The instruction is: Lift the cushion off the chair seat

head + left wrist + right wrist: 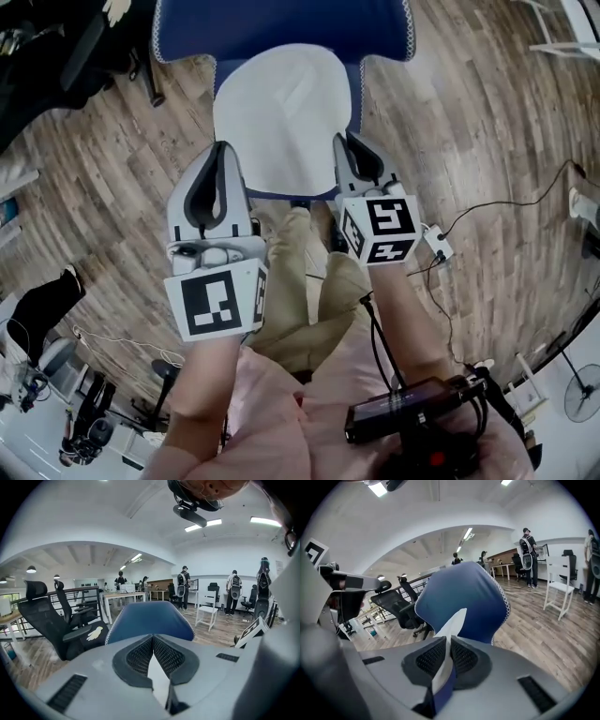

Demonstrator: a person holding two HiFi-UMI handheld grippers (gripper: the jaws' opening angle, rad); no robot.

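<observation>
1. The white cushion (281,103) lies on the seat of the blue chair (281,28), top centre of the head view, not yet clear of it.
2. The right claw (448,639) is closed on the cushion's right edge. In its own view a white fold with a blue underside runs between the pads and sticks out past the tips.
3. The left claw (153,637) has its tips together at the cushion's left edge, with white cloth showing in the wedge behind them, so it looks pinched on too.
4. To lift well, I would raise both claws together and level. The left bite looks shallow and could slip.
5. No brand or words can be read. The only print is the black-and-white squares on the left cube (217,302) and right cube (382,228).
</observation>
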